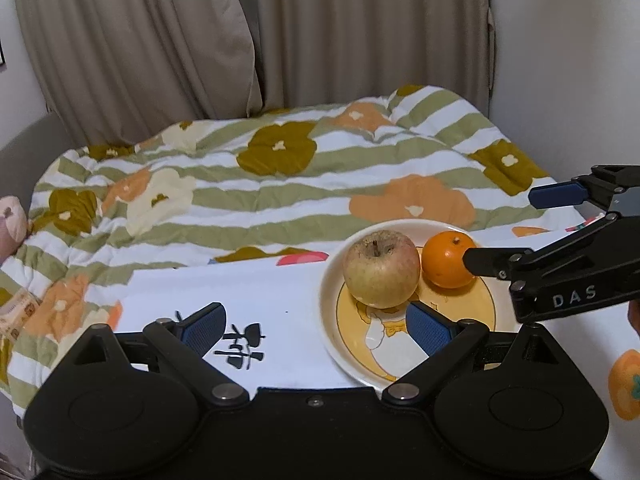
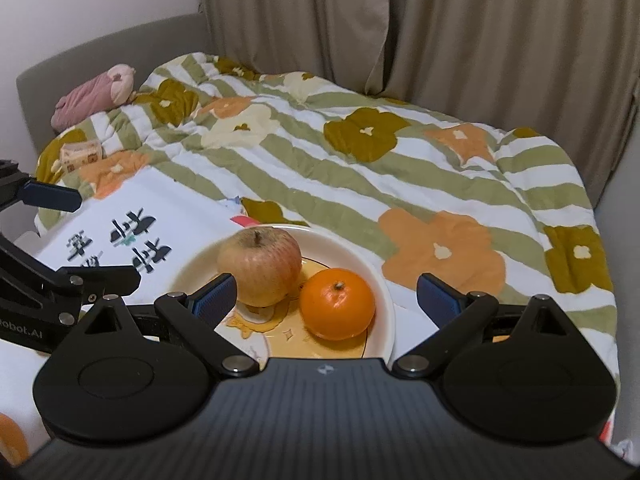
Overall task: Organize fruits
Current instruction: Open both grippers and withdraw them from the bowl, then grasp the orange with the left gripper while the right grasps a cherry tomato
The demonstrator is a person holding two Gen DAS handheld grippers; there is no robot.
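A cream plate (image 1: 332,320) (image 2: 384,292) with a yellow cartoon print lies on a white cloth. On it a yellow-red apple (image 1: 382,268) (image 2: 260,266) sits upright beside an orange (image 1: 448,260) (image 2: 338,304). My left gripper (image 1: 316,328) (image 2: 78,236) is open and holds nothing. Its right finger hovers over the plate just in front of the apple. My right gripper (image 2: 328,300) (image 1: 520,228) is also open wide, a little above the plate. The orange shows between its blue pads, which do not touch it.
The white cloth (image 1: 280,304) carries black characters and lies over a striped flower quilt (image 1: 280,184) on a bed. A pink plush toy (image 2: 92,98) and a small box (image 2: 80,156) lie at the quilt's far left. Beige curtains (image 2: 440,20) hang behind.
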